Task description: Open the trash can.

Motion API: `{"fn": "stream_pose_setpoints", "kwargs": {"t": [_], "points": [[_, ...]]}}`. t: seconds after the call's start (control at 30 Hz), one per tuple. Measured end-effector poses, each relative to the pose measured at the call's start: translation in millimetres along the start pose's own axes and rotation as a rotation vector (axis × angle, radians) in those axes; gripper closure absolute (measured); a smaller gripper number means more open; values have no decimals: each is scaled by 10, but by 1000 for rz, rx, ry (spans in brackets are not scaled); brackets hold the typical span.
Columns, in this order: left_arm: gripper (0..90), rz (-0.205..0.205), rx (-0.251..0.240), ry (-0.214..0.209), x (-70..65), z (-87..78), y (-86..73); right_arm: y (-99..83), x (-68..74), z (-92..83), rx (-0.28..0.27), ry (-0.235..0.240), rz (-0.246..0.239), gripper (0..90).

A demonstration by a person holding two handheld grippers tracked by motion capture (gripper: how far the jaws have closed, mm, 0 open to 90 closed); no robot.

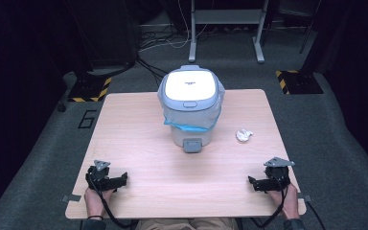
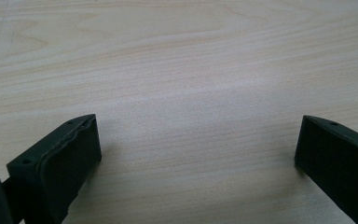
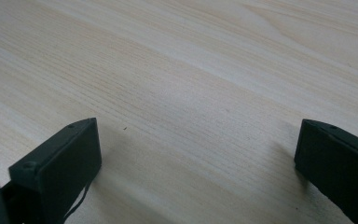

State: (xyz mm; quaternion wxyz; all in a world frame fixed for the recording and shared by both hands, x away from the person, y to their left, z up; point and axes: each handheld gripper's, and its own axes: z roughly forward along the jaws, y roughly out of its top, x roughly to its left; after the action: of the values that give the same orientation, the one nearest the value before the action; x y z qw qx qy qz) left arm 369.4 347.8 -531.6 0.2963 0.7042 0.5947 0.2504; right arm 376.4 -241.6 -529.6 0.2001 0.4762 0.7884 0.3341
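one lidded bin [image 1: 190,108] (grey, white top, clear bag liner) stands mid-table, one crumpled paper wad [image 1: 244,135] to its right. two grippers, left gripper [image 1: 123,180] and right gripper [image 1: 252,182], rest at the near edge of the wooden table [image 1: 139,139], jaws wide apart, holding nothing.

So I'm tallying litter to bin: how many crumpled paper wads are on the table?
1. The paper wad lies on the table, right of the lidded bin, apart from it. Others could be hidden behind the bin.
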Motion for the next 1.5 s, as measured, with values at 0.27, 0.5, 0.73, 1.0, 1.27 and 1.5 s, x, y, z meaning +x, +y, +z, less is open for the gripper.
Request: {"fn": "stream_pose_setpoints", "kwargs": {"t": [0.27,0.5,0.73,1.0,1.27,1.5], "points": [[2,-3,-22,-1,-42,-45,28,3,-6,-1,4,10,-3,0],[9,1,-34,-47,-86,-93,138,3,-6,-1,3,9,-1,0],[14,27,-51,-80,-135,-111,238,2,-7,-2,3,10,-2,0],[15,55,-65,-107,-204,-143,370,3,-13,-1,2,10,-7,0],[9,62,-66,-152,-267,-139,466,3,-13,-3,0,11,-5,4],[9,78,-72,-167,-346,-139,557,3,-15,-4,0,13,-7,5]]}}
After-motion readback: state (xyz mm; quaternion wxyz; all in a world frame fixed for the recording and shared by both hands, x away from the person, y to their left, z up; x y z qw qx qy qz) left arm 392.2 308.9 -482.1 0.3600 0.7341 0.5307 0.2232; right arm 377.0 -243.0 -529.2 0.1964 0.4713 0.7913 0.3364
